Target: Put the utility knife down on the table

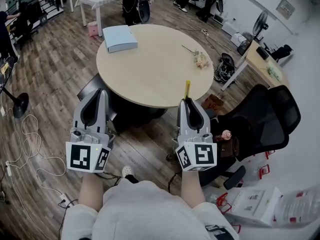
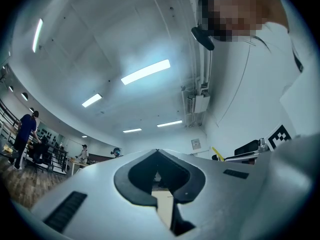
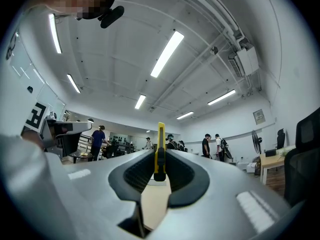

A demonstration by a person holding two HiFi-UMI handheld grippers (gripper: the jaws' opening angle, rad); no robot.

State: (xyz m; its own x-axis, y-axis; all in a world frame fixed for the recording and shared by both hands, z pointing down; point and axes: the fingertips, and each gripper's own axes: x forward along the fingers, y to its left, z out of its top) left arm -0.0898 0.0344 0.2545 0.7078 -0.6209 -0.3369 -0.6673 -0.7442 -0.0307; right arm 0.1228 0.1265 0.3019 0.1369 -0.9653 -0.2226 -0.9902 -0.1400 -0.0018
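Observation:
My right gripper (image 1: 188,101) is shut on a yellow utility knife (image 1: 187,89), which sticks out past the jaw tips over the near edge of the round beige table (image 1: 150,79). In the right gripper view the utility knife (image 3: 160,151) stands upright, clamped between the dark pads, with the right gripper (image 3: 159,176) closed around it. My left gripper (image 1: 96,96) is held level to the left, just short of the table edge, jaws together and holding nothing. The left gripper (image 2: 159,180) shows closed dark pads with nothing between them.
A light blue box (image 1: 119,38) lies at the table's far left. A small sprig of flowers (image 1: 200,59) lies at its right side. A black office chair (image 1: 260,119) stands right of me. Cables (image 1: 25,149) run over the wooden floor to the left. People stand in the background.

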